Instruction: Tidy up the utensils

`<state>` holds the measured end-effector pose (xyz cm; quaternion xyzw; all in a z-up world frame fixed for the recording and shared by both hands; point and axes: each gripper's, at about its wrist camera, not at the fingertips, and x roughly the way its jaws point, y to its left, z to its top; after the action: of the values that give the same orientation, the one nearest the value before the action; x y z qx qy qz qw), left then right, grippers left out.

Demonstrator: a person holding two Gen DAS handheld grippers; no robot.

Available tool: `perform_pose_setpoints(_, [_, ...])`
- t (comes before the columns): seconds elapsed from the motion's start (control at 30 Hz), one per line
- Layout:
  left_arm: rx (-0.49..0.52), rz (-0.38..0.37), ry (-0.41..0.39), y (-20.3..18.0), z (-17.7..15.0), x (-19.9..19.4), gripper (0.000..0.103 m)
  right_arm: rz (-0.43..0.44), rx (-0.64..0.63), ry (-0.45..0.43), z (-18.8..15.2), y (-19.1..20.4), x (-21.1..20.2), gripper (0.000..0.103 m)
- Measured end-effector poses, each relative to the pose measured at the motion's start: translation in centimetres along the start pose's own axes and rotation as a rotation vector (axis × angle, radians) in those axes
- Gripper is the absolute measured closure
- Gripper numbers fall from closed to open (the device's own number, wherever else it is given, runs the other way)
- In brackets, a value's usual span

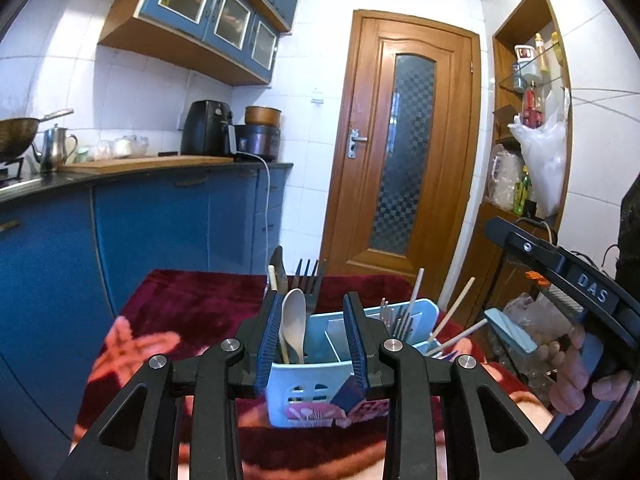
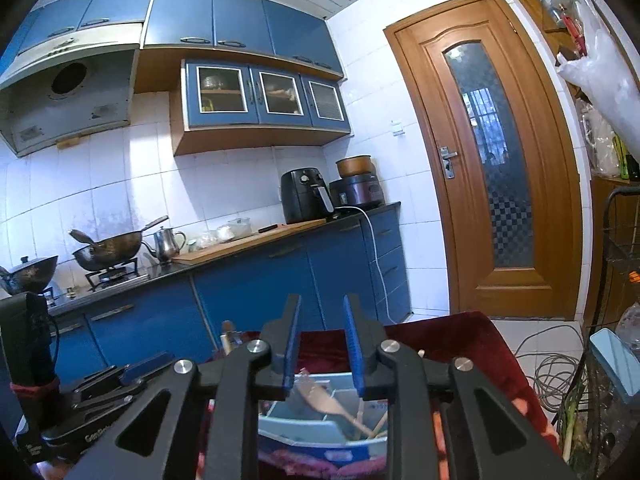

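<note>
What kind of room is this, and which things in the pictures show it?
It looks like a home kitchen. A wok sits on a gas stove, blue cabinets hang on the tiled wall, and an air fryer stands on the counter. A blue utensil holder stands on a red cloth.

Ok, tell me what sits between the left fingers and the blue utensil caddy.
Nothing visible. The left gripper is open and empty, and the blue utensil caddy stands right ahead on the red cloth, its near wall unobstructed, with the spoon already inside.
</note>
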<state>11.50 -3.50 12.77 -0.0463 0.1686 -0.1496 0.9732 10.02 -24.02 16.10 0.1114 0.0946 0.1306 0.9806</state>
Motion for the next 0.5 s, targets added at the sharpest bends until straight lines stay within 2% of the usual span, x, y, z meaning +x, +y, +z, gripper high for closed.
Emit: perform_pose_setpoints(0.5, [0.002, 0.044, -0.049, -1.0, -0.6, -9.8, 0.071, 0.037, -0.009, 0.033, -1.2, 3.6, -9.0, 0.071])
